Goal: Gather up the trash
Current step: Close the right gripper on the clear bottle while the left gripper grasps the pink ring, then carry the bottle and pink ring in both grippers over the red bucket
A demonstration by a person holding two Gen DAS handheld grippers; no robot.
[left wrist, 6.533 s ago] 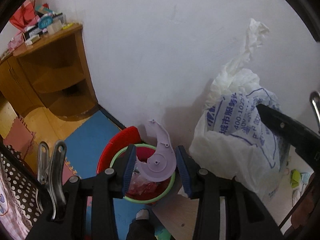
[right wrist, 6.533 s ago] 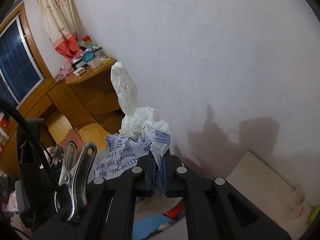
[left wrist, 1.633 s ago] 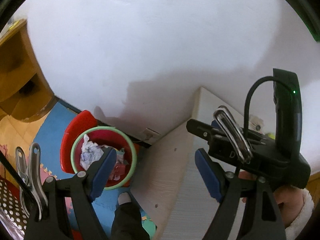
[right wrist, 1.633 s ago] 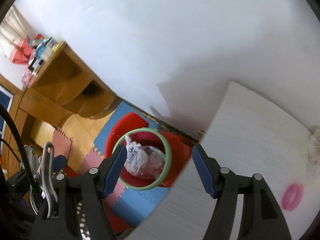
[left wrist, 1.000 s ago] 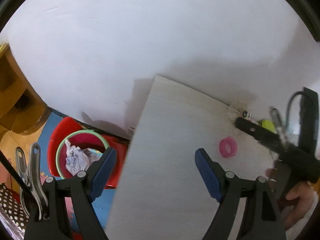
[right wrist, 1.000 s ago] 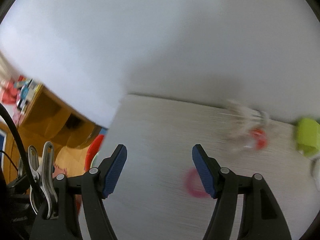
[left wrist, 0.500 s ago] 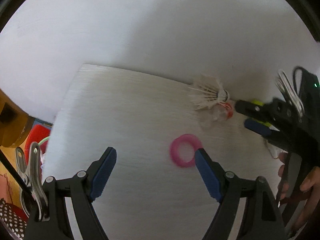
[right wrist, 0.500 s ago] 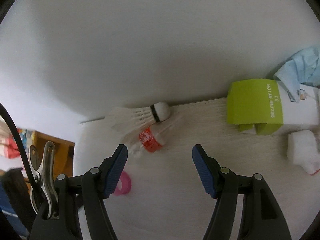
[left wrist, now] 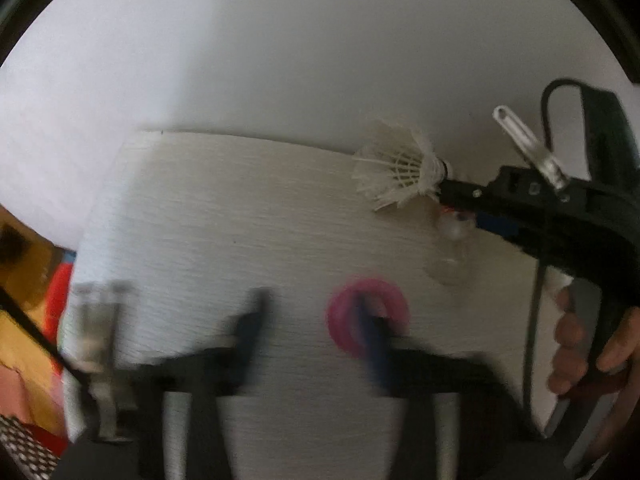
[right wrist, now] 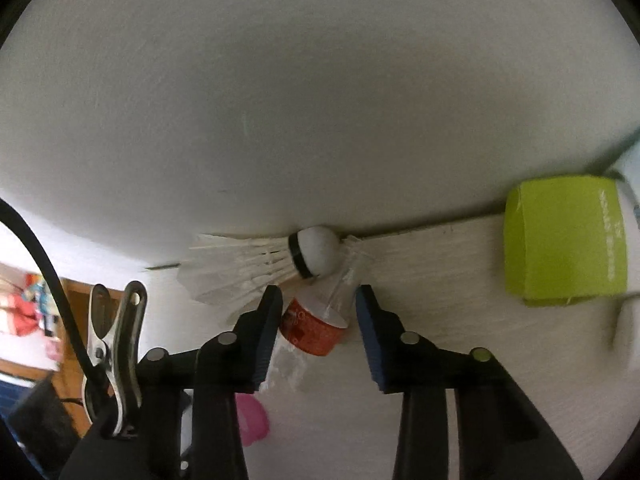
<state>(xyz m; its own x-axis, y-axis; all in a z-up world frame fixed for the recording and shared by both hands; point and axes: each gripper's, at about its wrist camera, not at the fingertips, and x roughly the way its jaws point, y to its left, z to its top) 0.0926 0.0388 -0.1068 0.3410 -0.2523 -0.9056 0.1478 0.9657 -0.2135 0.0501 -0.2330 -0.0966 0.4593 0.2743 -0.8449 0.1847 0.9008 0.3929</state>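
Observation:
A pink ring (left wrist: 352, 332) lies on the white table (left wrist: 220, 220). My left gripper (left wrist: 312, 326) is blurred and low over it; its jaws are closing, the right finger overlaps the ring, and the gap between the fingers is empty. A small clear bottle with an orange label (right wrist: 316, 322) lies beside a white shuttlecock (right wrist: 256, 264) against the wall. My right gripper (right wrist: 318, 320) straddles the bottle with its jaws closing. The left pad is at the label and a sliver of gap shows at the right pad. The left wrist view shows the right gripper (left wrist: 460, 208) and the shuttlecock (left wrist: 400, 176).
A lime-green box (right wrist: 560, 240) stands on the table to the right, by the wall. A person's hand (left wrist: 576, 340) holds the right gripper's handle. A red bin (left wrist: 60, 292) shows below the table's left edge. The wall runs directly behind the shuttlecock.
Both grippers came down closer to the table and their jaws narrowed. The left one now reaches the pink ring; the right one now has the small bottle between its fingers.

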